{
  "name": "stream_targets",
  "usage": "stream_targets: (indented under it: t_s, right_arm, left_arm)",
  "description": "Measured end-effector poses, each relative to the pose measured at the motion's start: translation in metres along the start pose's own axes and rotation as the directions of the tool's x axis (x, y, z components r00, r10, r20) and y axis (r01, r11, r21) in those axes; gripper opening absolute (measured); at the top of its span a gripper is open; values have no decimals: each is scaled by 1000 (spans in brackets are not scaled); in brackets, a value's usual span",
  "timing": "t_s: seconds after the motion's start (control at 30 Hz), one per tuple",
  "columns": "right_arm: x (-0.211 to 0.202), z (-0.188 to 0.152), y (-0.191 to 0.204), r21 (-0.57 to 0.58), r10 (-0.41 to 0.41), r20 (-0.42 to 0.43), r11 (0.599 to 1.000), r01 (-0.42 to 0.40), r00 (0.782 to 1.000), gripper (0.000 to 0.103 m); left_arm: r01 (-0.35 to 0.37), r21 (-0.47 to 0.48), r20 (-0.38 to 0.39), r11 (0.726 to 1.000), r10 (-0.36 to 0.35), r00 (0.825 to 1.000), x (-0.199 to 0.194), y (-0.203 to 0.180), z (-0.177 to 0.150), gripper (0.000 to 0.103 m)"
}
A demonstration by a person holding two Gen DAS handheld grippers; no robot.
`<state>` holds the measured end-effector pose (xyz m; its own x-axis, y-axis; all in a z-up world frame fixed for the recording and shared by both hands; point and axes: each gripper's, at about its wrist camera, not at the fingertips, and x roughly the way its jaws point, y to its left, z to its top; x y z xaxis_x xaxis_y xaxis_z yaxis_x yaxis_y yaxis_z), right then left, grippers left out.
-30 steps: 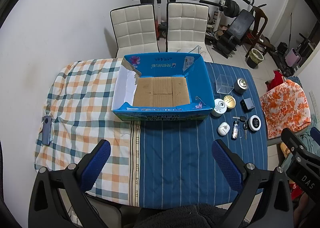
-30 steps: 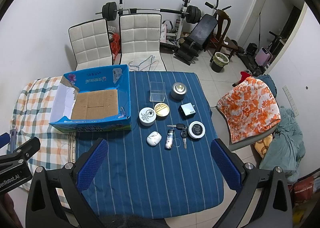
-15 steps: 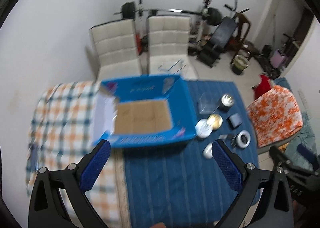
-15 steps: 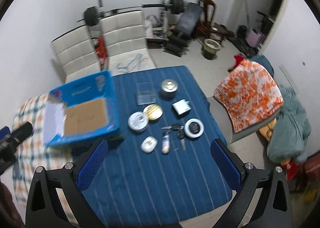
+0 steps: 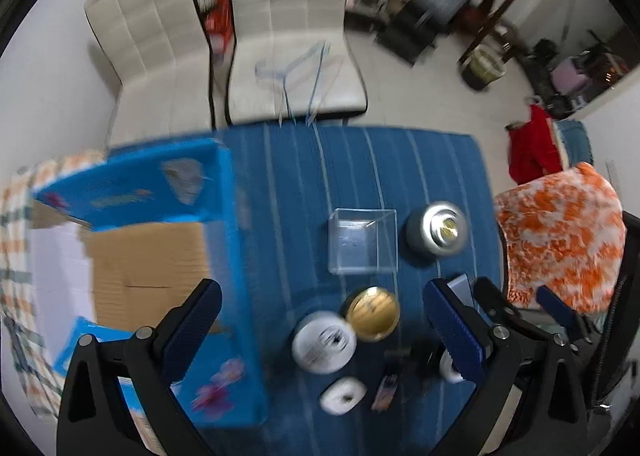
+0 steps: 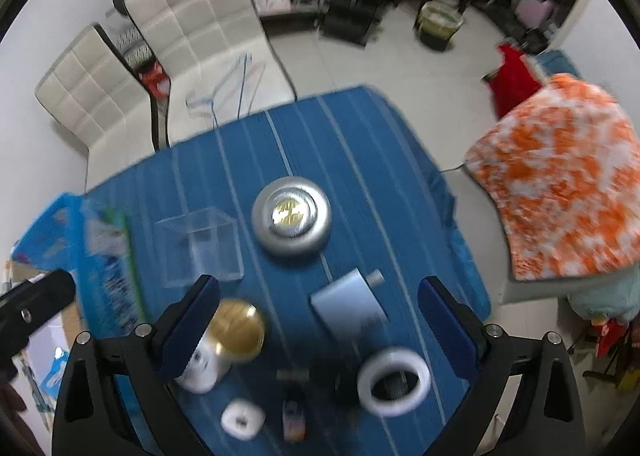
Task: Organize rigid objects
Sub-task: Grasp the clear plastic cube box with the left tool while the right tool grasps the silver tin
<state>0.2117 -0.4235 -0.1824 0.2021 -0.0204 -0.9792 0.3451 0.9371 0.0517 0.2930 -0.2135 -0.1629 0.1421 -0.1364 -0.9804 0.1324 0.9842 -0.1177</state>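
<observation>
target: small grey box (image 6: 347, 303) on the blue-striped bench (image 6: 360, 128) — between silver round tin (image 6: 291, 216) and white ring (image 6: 394, 382)
right hand-held gripper (image 6: 318, 330): jaws wide, closing slightly, empty — box lies between the fingers, just ahead, long axis diagonal
left hand-held gripper (image 5: 320, 340): open, empty, over gold tin (image 5: 373, 318)
nearer: right
destination: blue carton (image 5: 236, 256), left of the items
</observation>
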Motion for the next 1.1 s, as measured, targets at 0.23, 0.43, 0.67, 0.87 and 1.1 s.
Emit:
stream_targets:
  t_s: [0.23, 0.43, 0.67, 0.87, 1.1]
  right_arm:
    - [90, 34, 13, -43, 52, -127, 997, -58, 991, 95]
    - [115, 29, 9, -82, 31, -175, 996, -46, 984, 75]
    - [114, 6, -28, -90, -35, -213, 996, 16, 976, 75]
    - [109, 1, -39, -83, -25, -211, 996, 8, 977, 75]
    - [108, 1, -45, -68, -18, -222, 998, 3, 975, 75]
  left_arm:
    - [-75, -25, -73, 997, 73, 995, 57, -8, 38, 103]
    - [-90, -21, -100, 996, 88, 991, 72, -13, 50, 103]
    - [-75, 33, -199, 997, 80, 977, 110, -31, 37, 103]
    - [-9, 17, -255, 1000, 13, 967, 127, -43, 35, 103]
    - [-16, 31, -274, 999, 24, 961, 132, -47, 29, 102]
